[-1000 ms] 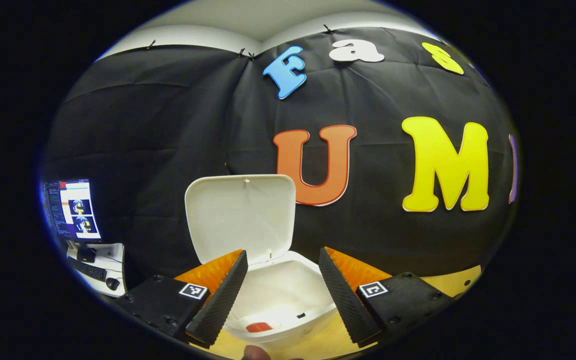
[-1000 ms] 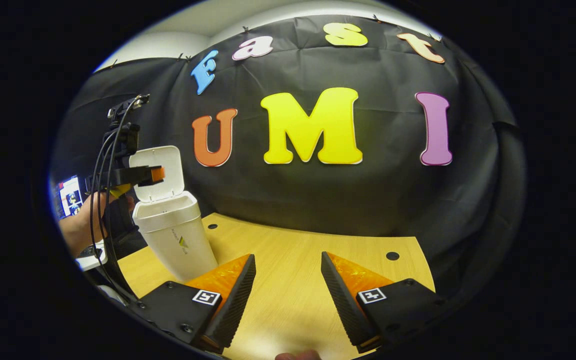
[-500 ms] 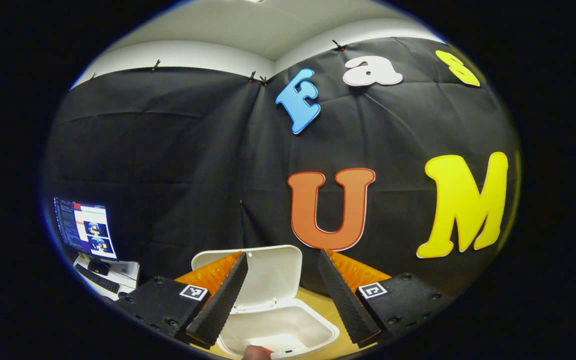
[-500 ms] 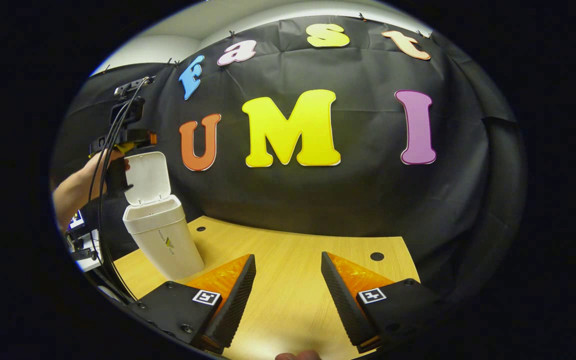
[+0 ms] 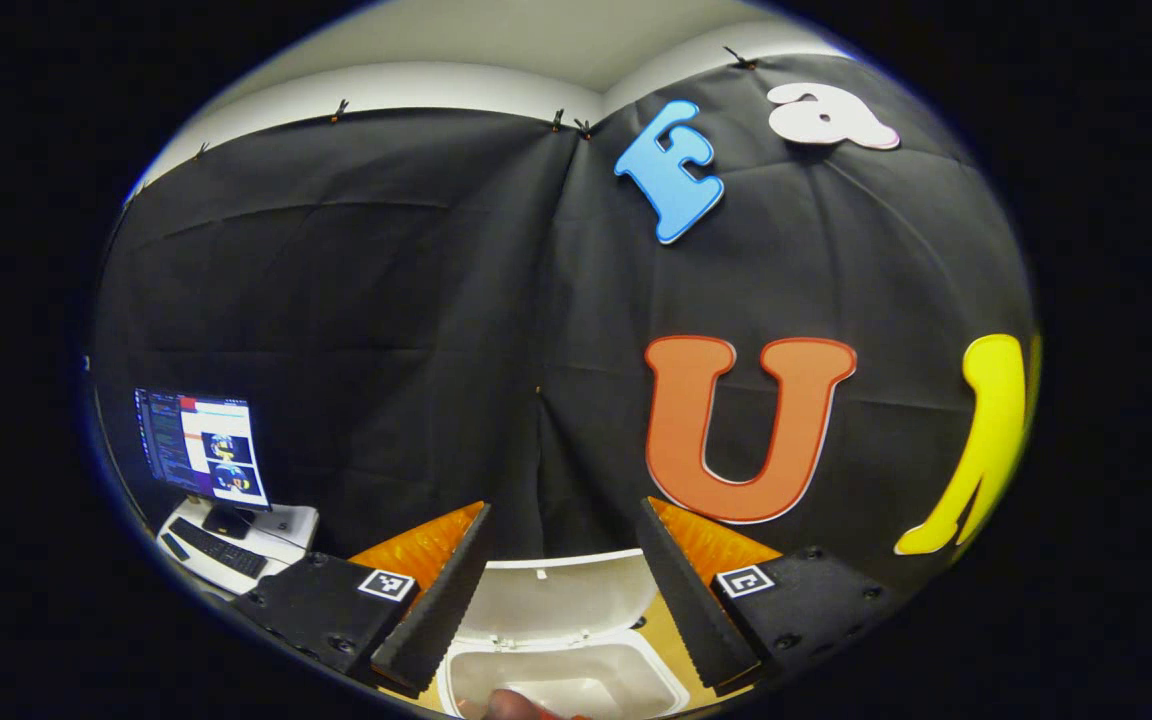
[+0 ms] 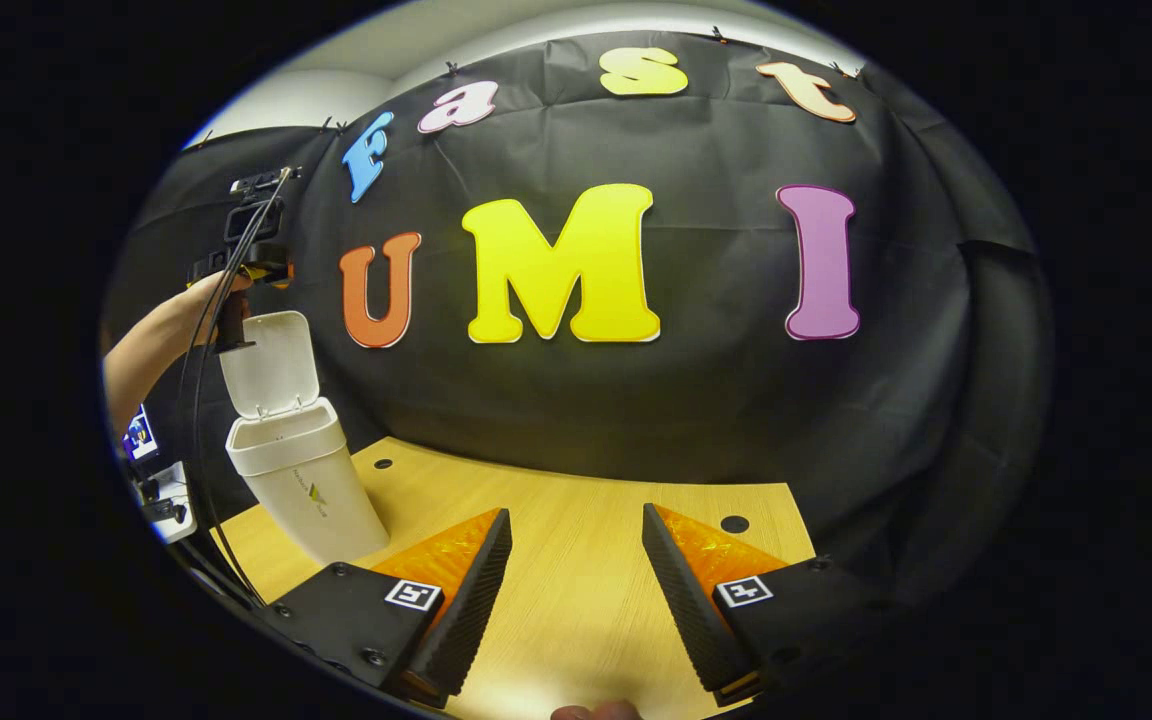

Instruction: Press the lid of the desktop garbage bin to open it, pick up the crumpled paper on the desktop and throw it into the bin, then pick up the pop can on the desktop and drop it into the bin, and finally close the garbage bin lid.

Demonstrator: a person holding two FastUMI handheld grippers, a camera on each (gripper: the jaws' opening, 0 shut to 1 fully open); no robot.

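Note:
The white garbage bin stands at the table's left end with its lid raised upright. Just above that lid's top edge, a hand holds my left gripper. In the left gripper view, the left gripper is open and empty, looking down past the lid into the bin's pale inside. My right gripper hovers open over the wooden table, well to the right of the bin, with nothing between its fingers.
A monitor and a keyboard sit on a side desk off to the left. Black cables hang from the left gripper beside the bin. The tabletop has small round holes near its back edge.
My left gripper has risen from over the bin's mouth to above the lid's top edge and swung left. The right gripper's view has shifted slightly, so the bin sits farther left.

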